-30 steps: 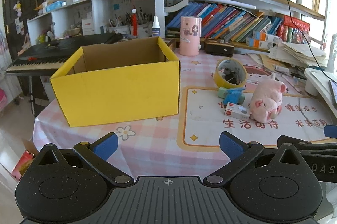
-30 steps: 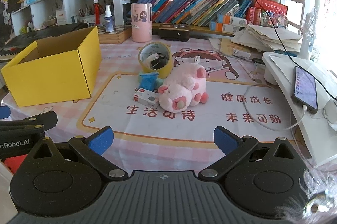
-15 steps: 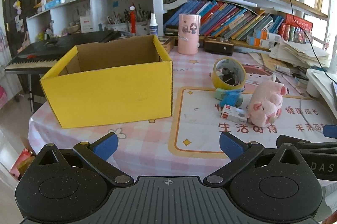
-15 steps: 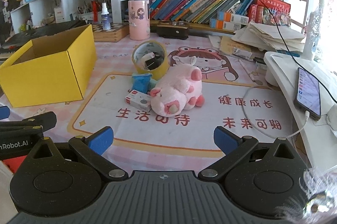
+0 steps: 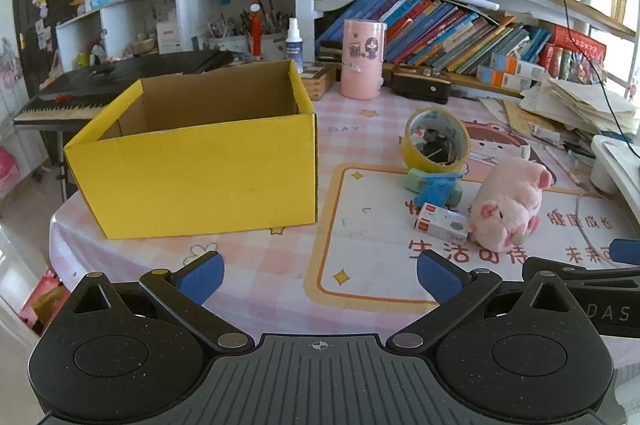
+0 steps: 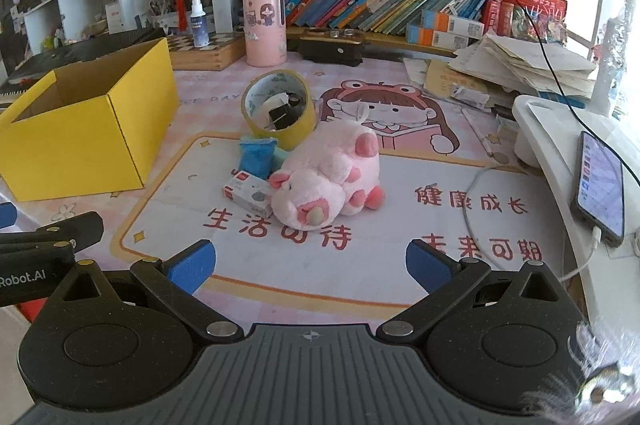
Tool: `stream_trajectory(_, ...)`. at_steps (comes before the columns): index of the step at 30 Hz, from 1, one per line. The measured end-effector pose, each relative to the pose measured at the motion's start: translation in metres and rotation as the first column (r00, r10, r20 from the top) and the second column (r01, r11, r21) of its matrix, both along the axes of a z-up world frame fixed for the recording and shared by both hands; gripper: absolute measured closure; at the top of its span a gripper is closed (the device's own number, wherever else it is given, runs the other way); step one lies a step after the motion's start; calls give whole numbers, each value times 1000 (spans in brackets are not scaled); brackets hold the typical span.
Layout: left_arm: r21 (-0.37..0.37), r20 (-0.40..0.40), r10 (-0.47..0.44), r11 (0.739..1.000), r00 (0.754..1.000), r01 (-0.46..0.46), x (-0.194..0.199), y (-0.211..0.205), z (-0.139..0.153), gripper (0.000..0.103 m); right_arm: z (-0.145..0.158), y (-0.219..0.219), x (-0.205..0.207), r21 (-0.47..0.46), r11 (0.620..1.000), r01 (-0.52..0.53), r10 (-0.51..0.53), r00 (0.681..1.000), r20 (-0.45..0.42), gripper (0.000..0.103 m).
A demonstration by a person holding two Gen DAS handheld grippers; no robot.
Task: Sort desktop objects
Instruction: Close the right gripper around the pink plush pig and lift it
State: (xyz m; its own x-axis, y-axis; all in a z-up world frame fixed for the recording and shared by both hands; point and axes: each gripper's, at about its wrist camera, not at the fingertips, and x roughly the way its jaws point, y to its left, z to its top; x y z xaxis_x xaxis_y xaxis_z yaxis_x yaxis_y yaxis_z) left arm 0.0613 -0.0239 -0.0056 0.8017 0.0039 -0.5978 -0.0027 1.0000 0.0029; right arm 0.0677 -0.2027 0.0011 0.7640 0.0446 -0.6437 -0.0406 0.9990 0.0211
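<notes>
An open yellow cardboard box [image 5: 200,169] [image 6: 80,141] stands on the left of the table. Right of it lie a pink plush pig [image 5: 506,209] [image 6: 328,181], a small white and red box [image 5: 440,225] [image 6: 246,194], a blue packet [image 5: 436,187] [image 6: 256,157] and a yellow tape roll [image 5: 438,139] [image 6: 280,107] with a black clip inside. My left gripper [image 5: 318,275] is open and empty, near the table's front edge before the box. My right gripper [image 6: 310,265] is open and empty, in front of the pig.
A pink cylinder [image 6: 264,25], a black case [image 6: 332,47] and rows of books [image 6: 380,1] stand at the back. A paper stack [image 6: 520,65] and a white stand with a charging phone [image 6: 600,185] are at the right. A keyboard [image 5: 80,93] sits behind the box.
Both grippers have pulled back and drifted slightly; the box and the objects sit a little farther left in the views. Nothing on the table has moved. Both grippers stay open.
</notes>
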Motion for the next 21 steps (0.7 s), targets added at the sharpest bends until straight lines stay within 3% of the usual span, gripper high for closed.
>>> stream_trajectory(21, 8, -28, 131, 991, 991, -131, 30, -34, -3, 0, -8, -40, 58, 9, 997, -72, 73, 997, -39, 5)
